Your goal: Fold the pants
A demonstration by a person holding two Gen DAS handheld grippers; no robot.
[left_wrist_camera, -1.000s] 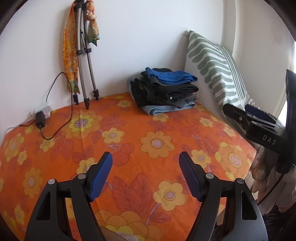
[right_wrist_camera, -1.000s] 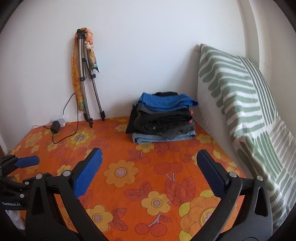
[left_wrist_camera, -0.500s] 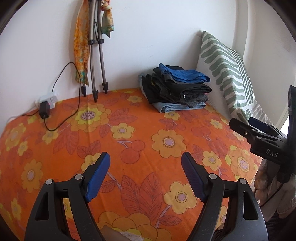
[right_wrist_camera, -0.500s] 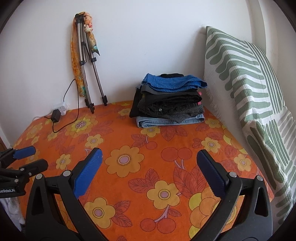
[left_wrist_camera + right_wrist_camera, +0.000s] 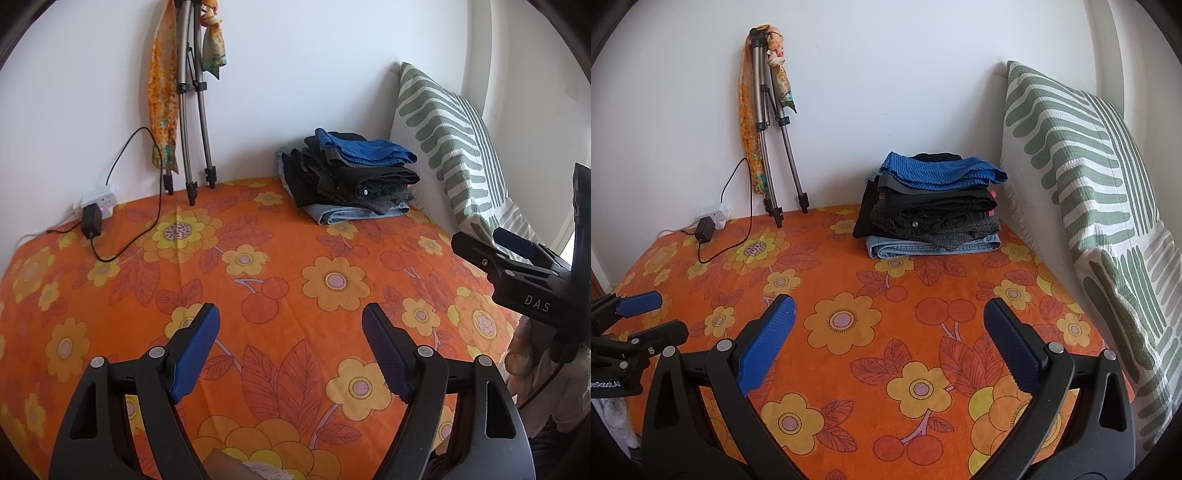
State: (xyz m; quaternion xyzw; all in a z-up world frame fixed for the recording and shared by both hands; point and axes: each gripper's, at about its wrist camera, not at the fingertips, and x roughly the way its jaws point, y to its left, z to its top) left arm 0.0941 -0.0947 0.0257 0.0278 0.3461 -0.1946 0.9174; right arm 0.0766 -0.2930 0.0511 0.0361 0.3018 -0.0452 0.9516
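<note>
Left gripper [image 5: 290,347] and right gripper [image 5: 888,341] both hover over the bed [image 5: 849,295], jaws spread wide, holding nothing. Folded pants [image 5: 931,206] sit stacked at the bed's far side, just beside the pillow [image 5: 1082,177]. A tripod [image 5: 772,147] leans on the wall.

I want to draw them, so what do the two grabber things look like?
Each gripper, left and right, is a black plastic clamp with two long arms joined by silver rivets. The fingertips carry ribbed blue pads. White letters "DAS" mark the right one's side; the left's side carries a white label, partly cut off.
</note>
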